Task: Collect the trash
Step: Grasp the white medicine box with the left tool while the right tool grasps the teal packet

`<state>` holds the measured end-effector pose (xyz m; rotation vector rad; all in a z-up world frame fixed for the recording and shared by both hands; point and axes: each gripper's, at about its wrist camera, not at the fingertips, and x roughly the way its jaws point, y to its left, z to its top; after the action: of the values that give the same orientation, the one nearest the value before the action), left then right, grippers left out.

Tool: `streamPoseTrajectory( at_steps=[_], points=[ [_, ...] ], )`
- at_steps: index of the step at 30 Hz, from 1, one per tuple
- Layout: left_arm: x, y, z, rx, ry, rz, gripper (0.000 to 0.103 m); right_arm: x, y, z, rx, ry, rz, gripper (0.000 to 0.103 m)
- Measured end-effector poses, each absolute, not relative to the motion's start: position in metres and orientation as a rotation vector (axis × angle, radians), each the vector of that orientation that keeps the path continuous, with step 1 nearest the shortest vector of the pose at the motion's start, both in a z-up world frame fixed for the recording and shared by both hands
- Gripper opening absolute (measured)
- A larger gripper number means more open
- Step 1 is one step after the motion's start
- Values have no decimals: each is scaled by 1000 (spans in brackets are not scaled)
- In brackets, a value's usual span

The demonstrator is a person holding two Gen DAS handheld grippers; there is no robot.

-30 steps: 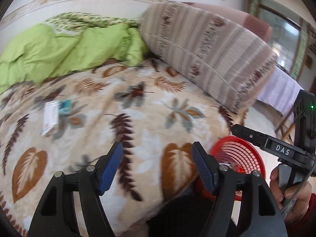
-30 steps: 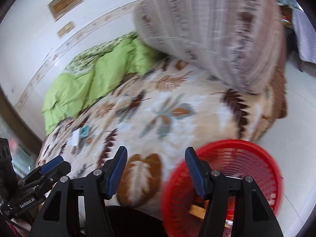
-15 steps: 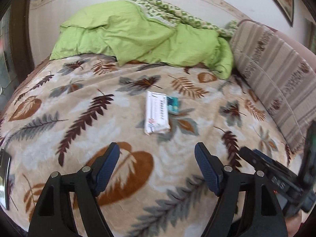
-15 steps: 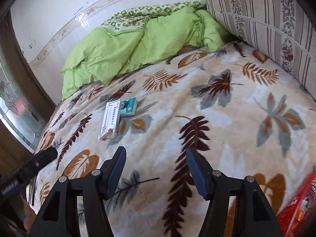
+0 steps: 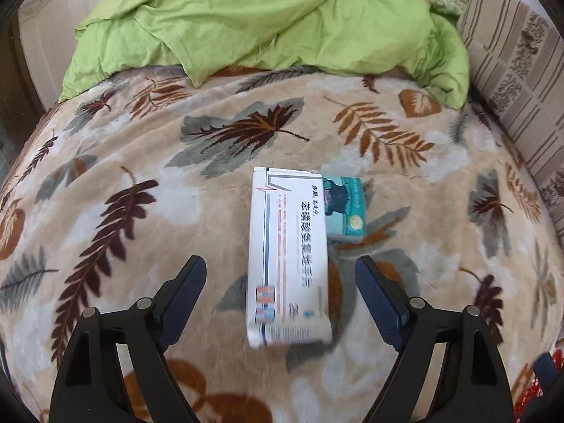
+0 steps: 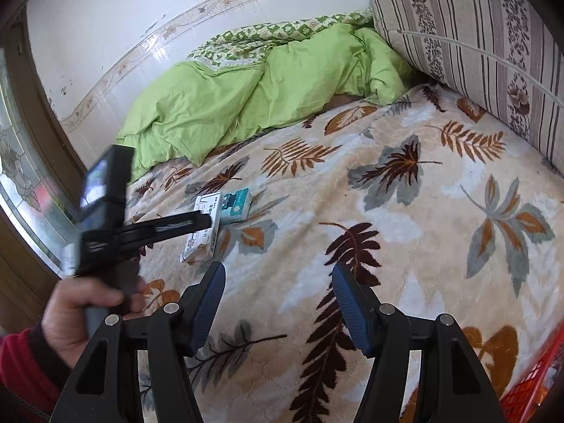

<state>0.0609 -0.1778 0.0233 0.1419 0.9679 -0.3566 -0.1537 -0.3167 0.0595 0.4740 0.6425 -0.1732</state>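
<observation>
A long white medicine box (image 5: 287, 257) lies on the leaf-patterned blanket, with a small teal box (image 5: 343, 206) touching its far right side. My left gripper (image 5: 282, 278) is open, its jaws on either side of the white box's near half, just above it. In the right wrist view the white box (image 6: 202, 236) and teal box (image 6: 238, 206) lie to the left, partly hidden by the left gripper (image 6: 197, 224). My right gripper (image 6: 276, 292) is open and empty over the blanket. A red basket (image 6: 532, 384) shows at the lower right edge.
A crumpled green duvet (image 5: 268, 17) lies at the bed's far end against the white wall (image 6: 105, 35). A large striped cushion (image 6: 486, 35) stands along the right side. A wooden window frame (image 6: 21, 190) is on the left.
My left gripper has moved forward over the bed until the white box lies between its open jaws. The right gripper has held roughly still, and the left gripper now reaches into its view.
</observation>
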Motion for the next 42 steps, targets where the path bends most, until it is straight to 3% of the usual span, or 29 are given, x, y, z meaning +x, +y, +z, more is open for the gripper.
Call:
streamPoseTrajectory(
  at_steps=[2, 20, 29, 37, 42],
  points=[
    [69, -179, 14, 143, 993, -347, 51, -152, -317, 59, 483, 645, -165, 67],
    [16, -51, 39, -90, 838, -198, 51, -128, -296, 49, 474, 738, -40, 67],
    [29, -39, 28, -127, 866, -196, 51, -18, -280, 70, 338, 755, 91, 67],
    [40, -32, 30, -145, 875, -192, 51, 122, -285, 30, 207, 911, 51, 66],
    [44, -29, 27, -140, 887, -199, 51, 135, -295, -2, 333, 1037, 126, 67]
  ],
)
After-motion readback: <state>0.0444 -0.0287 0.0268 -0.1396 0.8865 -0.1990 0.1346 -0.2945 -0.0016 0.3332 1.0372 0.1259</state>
